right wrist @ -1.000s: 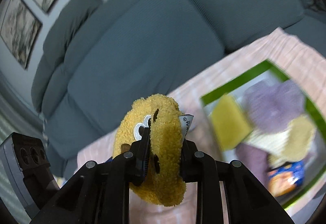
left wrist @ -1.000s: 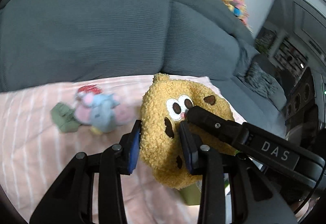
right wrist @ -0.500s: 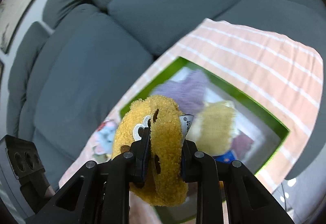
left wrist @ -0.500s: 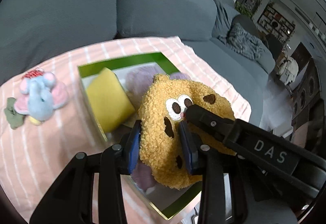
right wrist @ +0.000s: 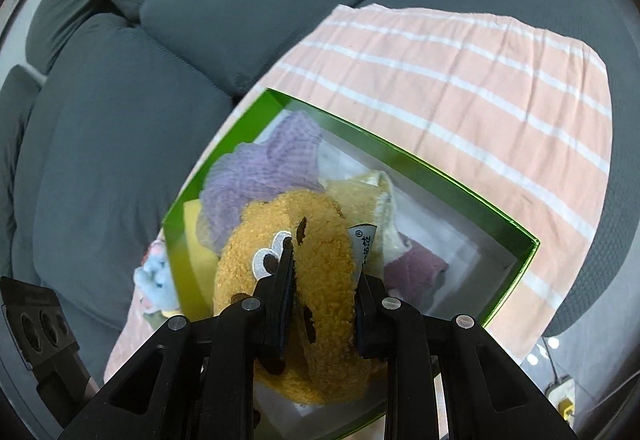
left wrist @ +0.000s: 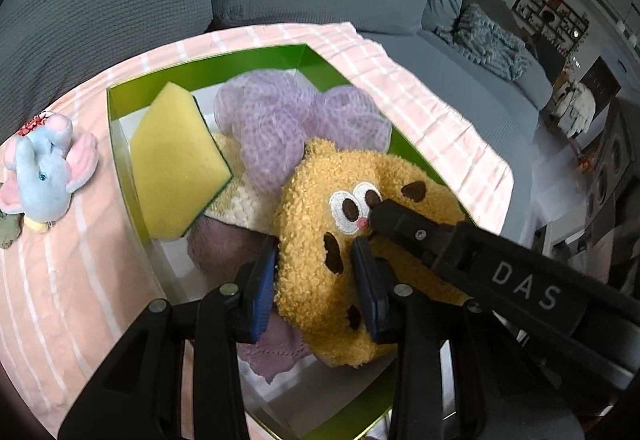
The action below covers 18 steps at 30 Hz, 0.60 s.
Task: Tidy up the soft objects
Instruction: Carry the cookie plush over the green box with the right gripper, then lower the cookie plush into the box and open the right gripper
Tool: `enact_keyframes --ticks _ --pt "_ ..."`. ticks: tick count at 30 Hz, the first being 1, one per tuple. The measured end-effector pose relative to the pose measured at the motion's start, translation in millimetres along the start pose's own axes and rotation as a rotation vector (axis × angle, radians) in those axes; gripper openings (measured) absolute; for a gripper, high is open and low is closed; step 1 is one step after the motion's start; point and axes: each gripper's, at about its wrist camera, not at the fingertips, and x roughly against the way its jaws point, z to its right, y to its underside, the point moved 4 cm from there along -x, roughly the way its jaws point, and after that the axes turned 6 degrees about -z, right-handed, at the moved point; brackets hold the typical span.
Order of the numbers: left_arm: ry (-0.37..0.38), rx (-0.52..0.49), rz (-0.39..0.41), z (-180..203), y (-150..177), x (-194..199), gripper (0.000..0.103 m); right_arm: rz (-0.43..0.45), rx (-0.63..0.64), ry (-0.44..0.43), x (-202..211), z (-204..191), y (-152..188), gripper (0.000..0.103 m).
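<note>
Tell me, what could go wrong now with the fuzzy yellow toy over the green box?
1. Both grippers, left and right, squeeze the yellow toy. If one lets go first, it may swing and miss.
2. The green box already holds a sponge and purple knit, so the toy may perch on top and roll out.
3. The blue elephant lies outside, easy to forget.
</note>
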Motion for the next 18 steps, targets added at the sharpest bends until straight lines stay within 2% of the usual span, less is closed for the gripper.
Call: enact_keyframes --ticks 5,7,9,14,17,18 --pt "-0.034 -0.014 -0.017 1 3 -7 0.035 -0.001 0.011 0.054 -4 0 0 0.027" --pt "-0.043 -0.02 -0.016 0 3 -7 0.036 -0.002 0.005 0.077 -5 2 0 0.035" --pt "-0.033 -0.016 -0.019 -2 4 -5 0.036 0.005 0.004 0.109 -5 5 0 0.049" --pt "-0.021 0.012 0.012 -12 7 10 0.037 0.042 -0.006 0.123 8 9 1 0.059" --pt "-0.026 0.011 0.046 -16 8 29 0.05 0.068 0.018 0.13 15 4 3 0.07" --pt "-0.023 0.011 0.056 -17 8 35 0.063 0.074 0.029 0.127 18 1 4 0.072"
